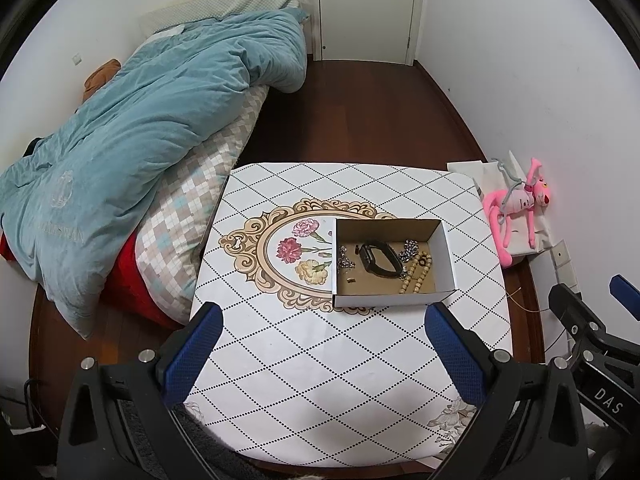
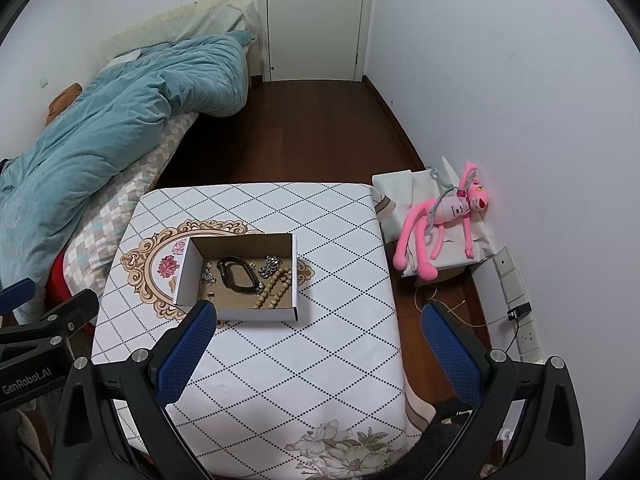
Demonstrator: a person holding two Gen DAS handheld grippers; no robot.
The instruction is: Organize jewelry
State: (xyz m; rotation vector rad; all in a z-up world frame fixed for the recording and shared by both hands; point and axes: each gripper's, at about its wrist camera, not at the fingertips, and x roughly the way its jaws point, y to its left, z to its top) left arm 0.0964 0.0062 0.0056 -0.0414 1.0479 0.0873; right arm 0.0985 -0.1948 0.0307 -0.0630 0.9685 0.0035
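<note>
Both tools hover above the near edge of a small bench, each with its blue-padded fingers spread wide and holding nothing. Left tool [image 1: 322, 350] points at the bench [image 1: 304, 380], which is covered in a white cloth with a black diamond pattern and an ornate floral medallion. Right tool [image 2: 316, 346] sits just to the right of it, its right finger hanging past the bench edge over the dark wood floor [image 2: 320, 136].

An open white cardboard box [image 1: 394, 301] rests on the bench ahead of both tools, well apart from their fingertips. From the left tool it lies ahead and slightly right; from the right tool it lies ahead and to the left, with that tool's left fingertip close to the box's near wall in the picture.

Inside the box, a black wristband [image 1: 380, 260] lies in the middle. A silver chain piece [image 1: 346, 260] lies to its left, a small gold item [image 1: 351, 280] near the front left, a silver cluster [image 1: 409, 250] to the right, and a strand of tan beads [image 1: 416, 274] beside that.

Left of the bench stands a bed with a teal duvet [image 1: 132, 136]. A pink plush toy [image 2: 444, 220] lies on the floor to the right, against the wall.
</note>
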